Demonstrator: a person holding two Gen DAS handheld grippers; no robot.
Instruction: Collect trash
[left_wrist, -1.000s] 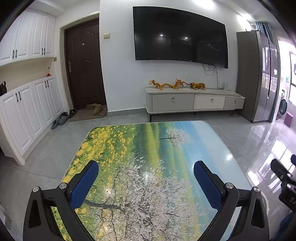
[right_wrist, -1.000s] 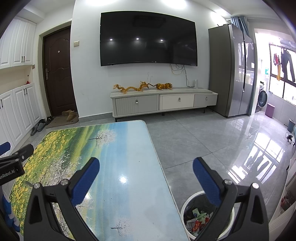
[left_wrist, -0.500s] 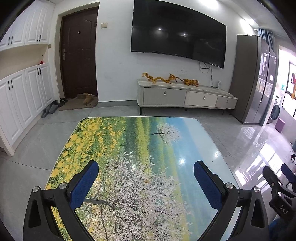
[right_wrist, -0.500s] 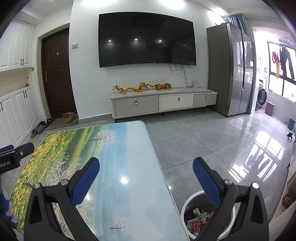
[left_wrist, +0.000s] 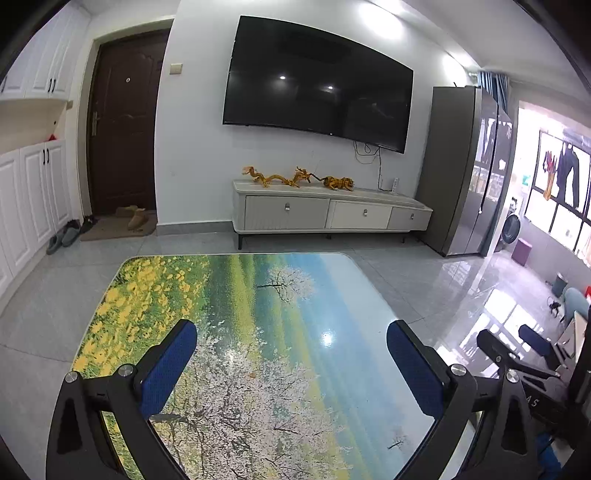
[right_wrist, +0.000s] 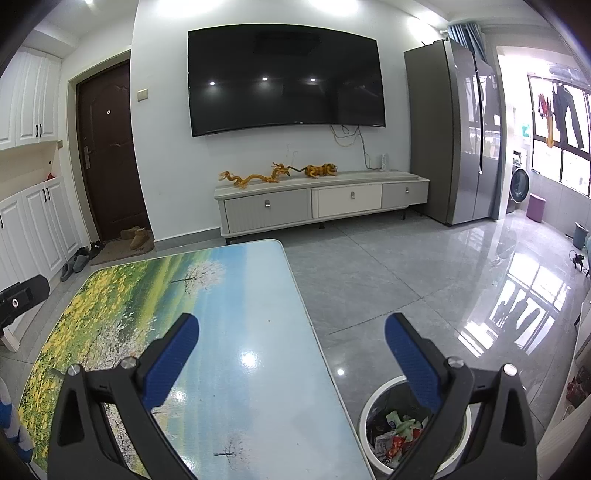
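Hovering above the desk, I hold the left gripper with its jaws spread wide and nothing between them. I hold the right gripper just as wide and empty over the desk's right edge. Trash lies inside the white bin on the floor, just beside the desk's near right corner.

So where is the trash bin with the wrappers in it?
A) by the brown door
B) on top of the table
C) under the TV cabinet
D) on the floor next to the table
D: in the right wrist view the white trash bin holding wrappers stands on the floor, right beside the table edge.
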